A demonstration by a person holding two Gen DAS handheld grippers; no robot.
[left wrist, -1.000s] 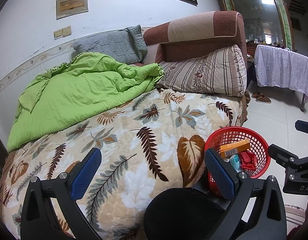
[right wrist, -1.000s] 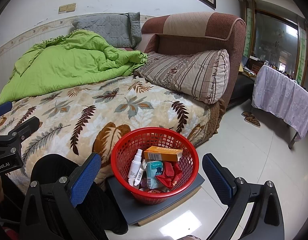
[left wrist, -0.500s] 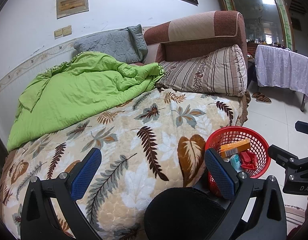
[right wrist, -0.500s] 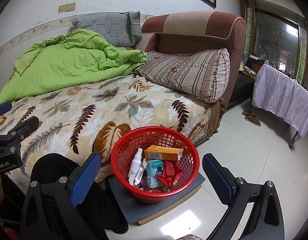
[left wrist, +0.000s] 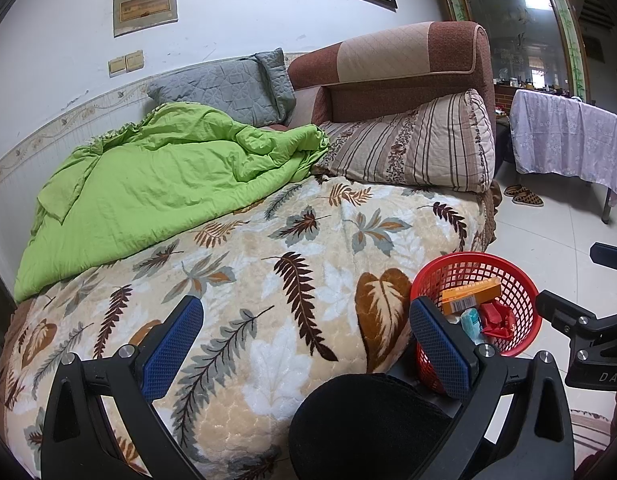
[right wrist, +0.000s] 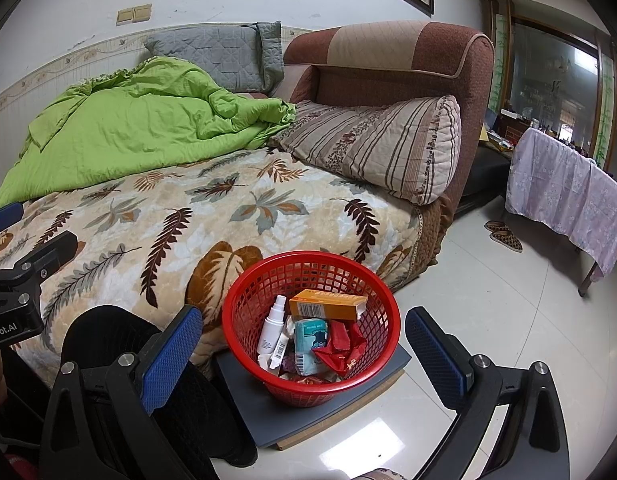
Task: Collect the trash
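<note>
A red mesh basket [right wrist: 244,304] stands on a grey board [right wrist: 388,368] on the floor beside the bed. It holds an orange box [right wrist: 328,305], a white spray bottle [right wrist: 271,325], a teal packet [right wrist: 310,330] and a crumpled red wrapper [right wrist: 342,346]. My right gripper [right wrist: 304,354] is open and empty, with the basket between and beyond its blue pads. My left gripper [left wrist: 304,350] is open and empty over the leaf-print blanket [left wrist: 268,264]; the basket [left wrist: 520,284] lies behind its right pad.
The bed carries a green quilt [left wrist: 156,184], a grey pillow [left wrist: 224,88] and a striped pillow [left wrist: 412,144] against a brown headboard [left wrist: 408,56]. A cloth-covered table [right wrist: 568,192] and slippers [right wrist: 504,234] stand on the tiled floor at right. A black knee [right wrist: 120,336] is at lower left.
</note>
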